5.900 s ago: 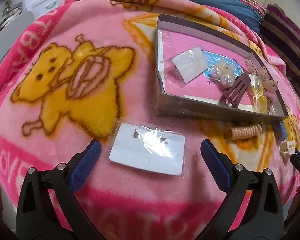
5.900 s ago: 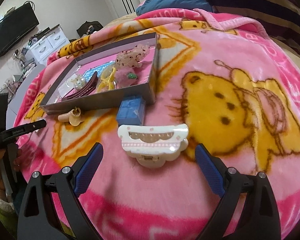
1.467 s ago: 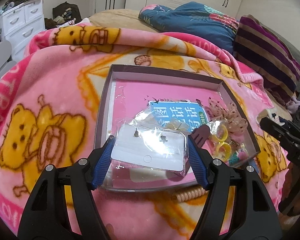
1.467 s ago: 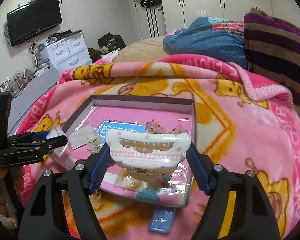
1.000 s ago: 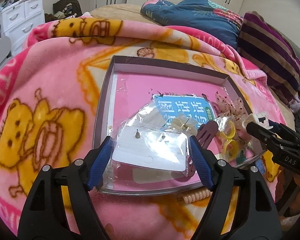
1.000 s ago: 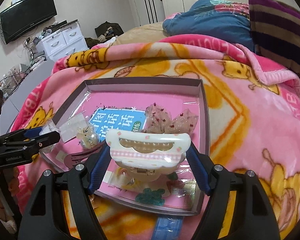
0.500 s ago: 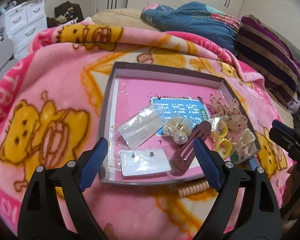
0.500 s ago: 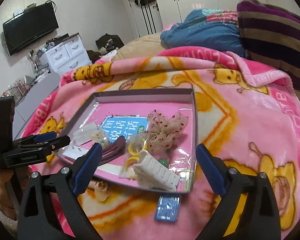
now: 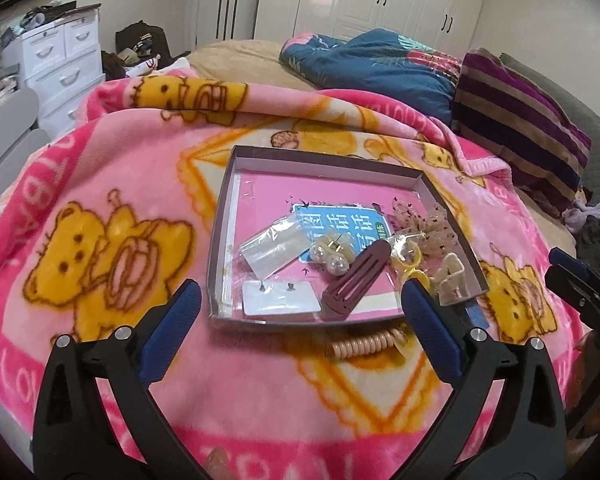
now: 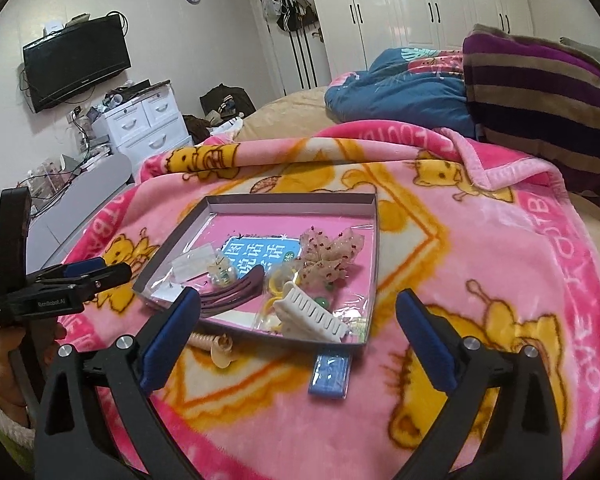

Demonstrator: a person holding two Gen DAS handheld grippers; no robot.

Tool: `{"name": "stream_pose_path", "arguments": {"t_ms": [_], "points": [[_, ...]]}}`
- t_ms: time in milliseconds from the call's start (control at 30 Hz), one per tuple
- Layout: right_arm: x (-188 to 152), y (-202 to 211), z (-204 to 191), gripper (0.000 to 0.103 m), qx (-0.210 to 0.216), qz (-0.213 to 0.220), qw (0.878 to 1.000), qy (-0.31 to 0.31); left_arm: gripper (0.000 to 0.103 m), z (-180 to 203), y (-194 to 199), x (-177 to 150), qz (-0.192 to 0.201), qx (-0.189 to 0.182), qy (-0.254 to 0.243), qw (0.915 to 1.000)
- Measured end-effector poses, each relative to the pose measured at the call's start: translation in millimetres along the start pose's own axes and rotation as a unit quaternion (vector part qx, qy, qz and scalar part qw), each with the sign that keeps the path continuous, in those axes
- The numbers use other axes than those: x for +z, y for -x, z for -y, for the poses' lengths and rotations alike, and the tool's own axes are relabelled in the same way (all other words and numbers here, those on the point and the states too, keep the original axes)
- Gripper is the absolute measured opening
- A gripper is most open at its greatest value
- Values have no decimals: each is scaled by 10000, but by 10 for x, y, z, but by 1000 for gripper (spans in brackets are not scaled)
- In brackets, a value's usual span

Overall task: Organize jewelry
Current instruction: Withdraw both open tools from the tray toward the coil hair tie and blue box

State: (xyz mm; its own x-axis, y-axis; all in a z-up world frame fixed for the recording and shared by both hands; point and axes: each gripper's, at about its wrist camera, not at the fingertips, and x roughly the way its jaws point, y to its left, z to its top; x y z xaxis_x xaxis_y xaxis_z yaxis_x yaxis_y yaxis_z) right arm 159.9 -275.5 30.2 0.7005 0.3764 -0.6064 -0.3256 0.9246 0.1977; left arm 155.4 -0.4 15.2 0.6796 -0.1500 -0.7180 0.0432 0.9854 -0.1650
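Both grippers hang above the pink blanket [image 9: 100,184] on the near side of the tray [image 9: 320,158]. The left gripper [image 9: 300,332] has its jaws spread wide with nothing between them; the right gripper [image 10: 298,336] is likewise wide apart and empty. In the tray lie an earring card [image 9: 280,298] at the near left, a maroon clip [image 9: 358,278] beside it, and a white claw clip [image 10: 314,314] at the near right. A coil tie [image 9: 364,344] and a blue packet [image 10: 330,374] lie on the blanket just outside the near wall.

Both wrist views look down along their tools, sharing the tray [image 9: 440,200] from near.
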Motion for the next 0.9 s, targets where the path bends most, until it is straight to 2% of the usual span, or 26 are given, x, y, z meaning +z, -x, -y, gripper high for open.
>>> {"name": "stream_pose_path", "arguments": {"t_ms": [400, 900], "points": [[-207, 121, -1, 98, -54, -78, 9999, 69, 94, 23, 166, -185, -37, 6, -91, 10000], [-525, 12, -4, 98, -45, -495, 9987, 75, 94, 81, -4, -454, -468, 77, -303, 9984]]}}
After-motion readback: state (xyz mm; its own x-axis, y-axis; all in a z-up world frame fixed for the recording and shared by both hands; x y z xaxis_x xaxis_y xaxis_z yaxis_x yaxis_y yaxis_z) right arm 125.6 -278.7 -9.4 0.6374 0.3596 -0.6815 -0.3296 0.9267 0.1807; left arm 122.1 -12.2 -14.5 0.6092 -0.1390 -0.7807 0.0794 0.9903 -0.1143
